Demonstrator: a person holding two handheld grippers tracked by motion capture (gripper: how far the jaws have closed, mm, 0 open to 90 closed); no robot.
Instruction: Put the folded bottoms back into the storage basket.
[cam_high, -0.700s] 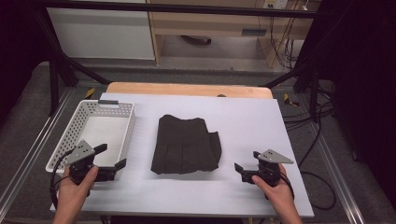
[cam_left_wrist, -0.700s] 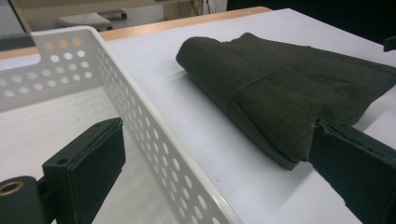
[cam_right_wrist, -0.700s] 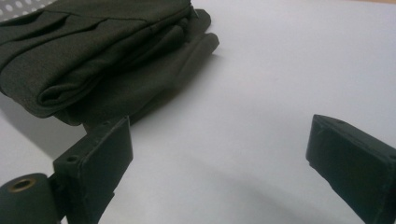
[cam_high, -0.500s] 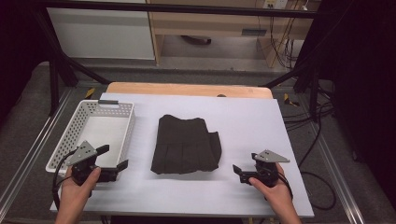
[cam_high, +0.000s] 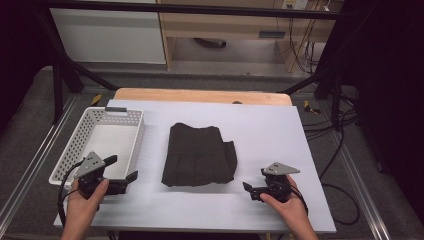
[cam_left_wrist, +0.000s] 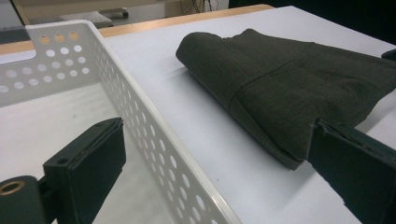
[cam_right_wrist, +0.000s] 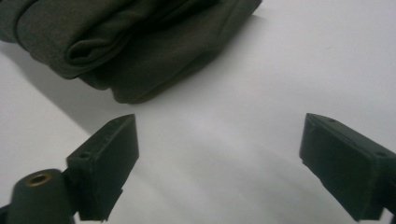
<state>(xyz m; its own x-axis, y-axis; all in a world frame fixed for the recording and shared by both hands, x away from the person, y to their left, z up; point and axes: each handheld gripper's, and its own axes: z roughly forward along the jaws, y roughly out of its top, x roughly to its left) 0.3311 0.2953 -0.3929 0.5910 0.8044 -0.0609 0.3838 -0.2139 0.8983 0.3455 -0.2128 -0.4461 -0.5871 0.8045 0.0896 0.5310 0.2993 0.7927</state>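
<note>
Both tongs released, nothing between them: my left gripper (cam_high: 122, 170) by the white basket (cam_high: 134, 137), my right gripper (cam_high: 254, 192) near the folded dark garment (cam_high: 199, 155) at table centre. Risk: pinching only the top layer would unfold the stack. Basket wall crowds the left side; bare table (cam_high: 280, 130) right and near edge.

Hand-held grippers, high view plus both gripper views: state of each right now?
Left hand-held gripper: open, holding nothing, beside the white basket.
Right hand-held gripper: open, holding nothing, short of the folded dark garment.
</note>
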